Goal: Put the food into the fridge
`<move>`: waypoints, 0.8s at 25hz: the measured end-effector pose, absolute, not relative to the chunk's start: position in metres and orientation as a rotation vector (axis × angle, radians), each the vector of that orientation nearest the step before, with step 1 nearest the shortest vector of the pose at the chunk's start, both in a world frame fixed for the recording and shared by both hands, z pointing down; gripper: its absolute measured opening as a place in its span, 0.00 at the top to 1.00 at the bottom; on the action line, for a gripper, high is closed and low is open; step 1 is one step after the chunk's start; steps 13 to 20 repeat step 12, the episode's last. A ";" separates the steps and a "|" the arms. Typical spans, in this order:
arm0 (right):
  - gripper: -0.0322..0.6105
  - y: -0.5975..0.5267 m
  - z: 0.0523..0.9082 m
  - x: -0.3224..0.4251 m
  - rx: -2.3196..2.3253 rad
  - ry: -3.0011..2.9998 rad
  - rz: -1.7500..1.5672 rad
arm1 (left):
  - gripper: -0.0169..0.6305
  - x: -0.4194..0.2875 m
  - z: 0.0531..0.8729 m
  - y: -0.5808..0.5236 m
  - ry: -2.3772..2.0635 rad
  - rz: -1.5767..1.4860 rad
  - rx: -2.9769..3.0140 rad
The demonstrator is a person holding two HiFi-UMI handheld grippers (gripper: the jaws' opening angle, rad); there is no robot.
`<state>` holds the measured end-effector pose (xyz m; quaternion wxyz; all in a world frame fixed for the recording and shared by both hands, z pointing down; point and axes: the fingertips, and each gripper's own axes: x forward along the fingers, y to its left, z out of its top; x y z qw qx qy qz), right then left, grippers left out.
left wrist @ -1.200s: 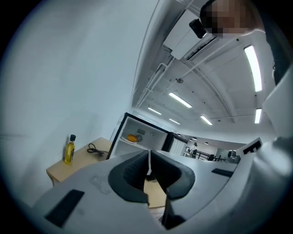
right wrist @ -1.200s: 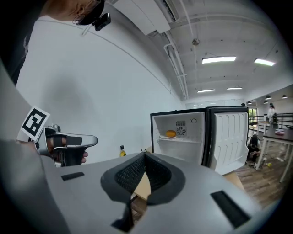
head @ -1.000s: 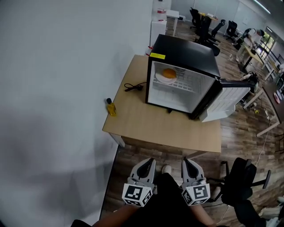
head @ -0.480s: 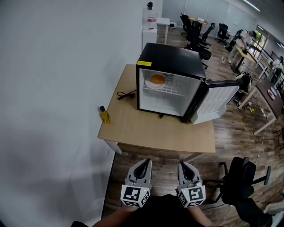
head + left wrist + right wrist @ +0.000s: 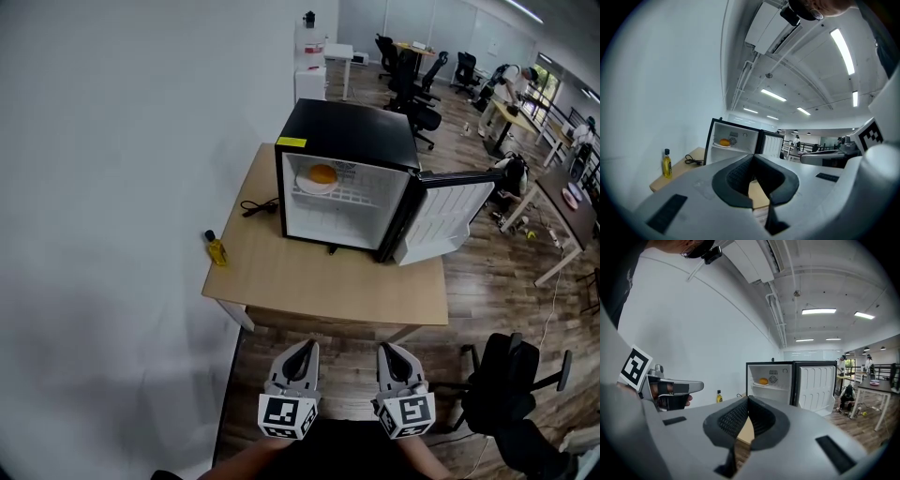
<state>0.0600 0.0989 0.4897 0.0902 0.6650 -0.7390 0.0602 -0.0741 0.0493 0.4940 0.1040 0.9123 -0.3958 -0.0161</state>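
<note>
left hand-held gripper (image 5: 308,346) closed | right hand-held gripper (image 5: 385,348) closed | fridge (image 5: 352,139) 1 | food (image 5: 322,173) 1

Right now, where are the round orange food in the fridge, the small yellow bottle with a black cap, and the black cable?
round orange food (image 5: 322,173), head view, its top.
small yellow bottle (image 5: 217,251), head view, its body.
black cable (image 5: 253,207), head view, its looped middle.

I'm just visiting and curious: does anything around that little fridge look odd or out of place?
The fridge has its door hanging wide open, with orange food on a plate on its top shelf. A black cord lies loose on the table beside it, and a small yellow bottle stands alone near the table's edge.
</note>
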 end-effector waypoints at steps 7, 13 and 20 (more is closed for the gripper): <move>0.86 0.106 0.495 0.067 1.965 -2.212 0.193 | 0.95 -0.075 0.498 0.057 -1.214 -0.017 2.667; 0.86 0.114 0.495 0.068 1.964 -2.219 0.212 | 0.95 -0.076 0.499 0.065 -1.230 0.000 2.652; 0.86 0.114 0.495 0.068 1.964 -2.219 0.212 | 0.95 -0.076 0.499 0.065 -1.230 0.000 2.652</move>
